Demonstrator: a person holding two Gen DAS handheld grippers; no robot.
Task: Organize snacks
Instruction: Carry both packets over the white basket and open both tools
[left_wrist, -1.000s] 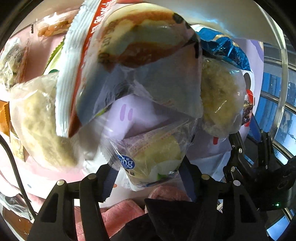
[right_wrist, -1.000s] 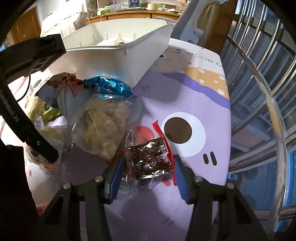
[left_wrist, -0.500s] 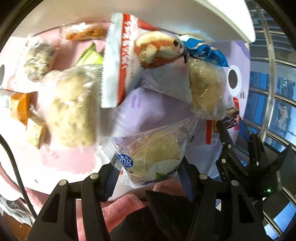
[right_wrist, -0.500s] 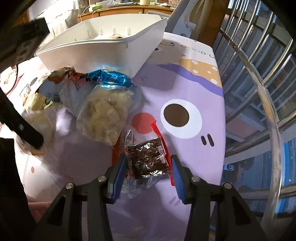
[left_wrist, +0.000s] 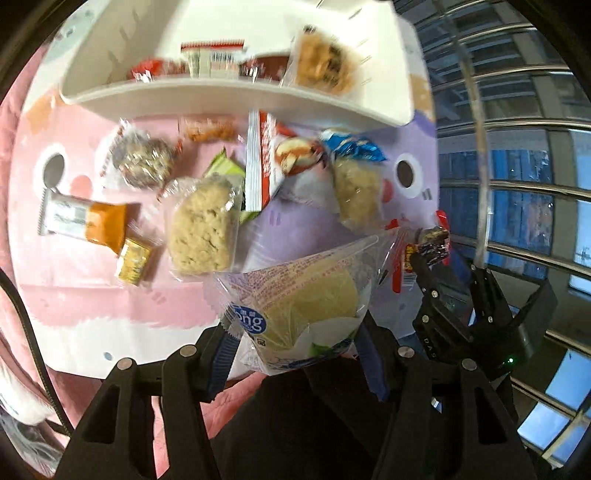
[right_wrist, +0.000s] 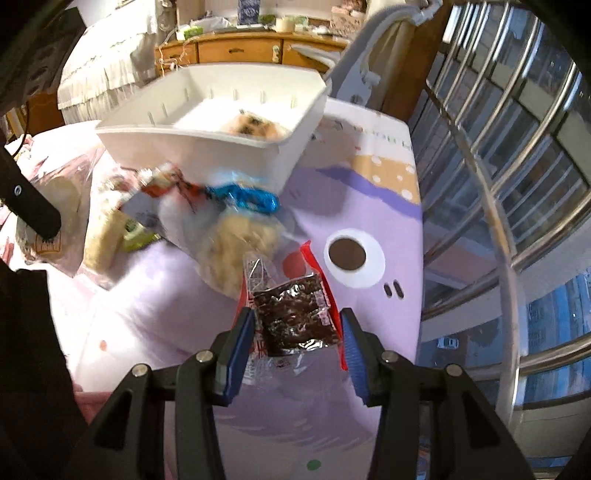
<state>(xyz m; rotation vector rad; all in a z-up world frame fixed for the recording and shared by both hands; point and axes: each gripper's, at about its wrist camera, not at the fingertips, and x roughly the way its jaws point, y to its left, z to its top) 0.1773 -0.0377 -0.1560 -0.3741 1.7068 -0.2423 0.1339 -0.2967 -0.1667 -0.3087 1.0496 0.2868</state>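
Note:
My left gripper (left_wrist: 295, 332) is shut on a clear packet with a pale yellow cake (left_wrist: 299, 299) and holds it high above the table. My right gripper (right_wrist: 297, 332) is shut on a red-edged packet of dark brown snack (right_wrist: 295, 317), lifted off the purple cloth; it also shows in the left wrist view (left_wrist: 432, 243). A white basket (left_wrist: 236, 92) stands at the far side with several packets inside; it shows in the right wrist view too (right_wrist: 207, 144). Loose snacks lie in front of it, among them a pale rice cake (left_wrist: 203, 229) and a blue-topped bag (right_wrist: 240, 221).
The cartoon tablecloth (right_wrist: 369, 206) is pink at the left and purple at the right. An orange and white bar (left_wrist: 85, 218), a gold square (left_wrist: 133, 260) and a dark round cake (left_wrist: 142, 160) lie at the left. A metal window railing (right_wrist: 498, 221) runs along the right.
Both grippers have risen and pulled back from the pile with their packets. The inside of the white basket has come into the left wrist view.

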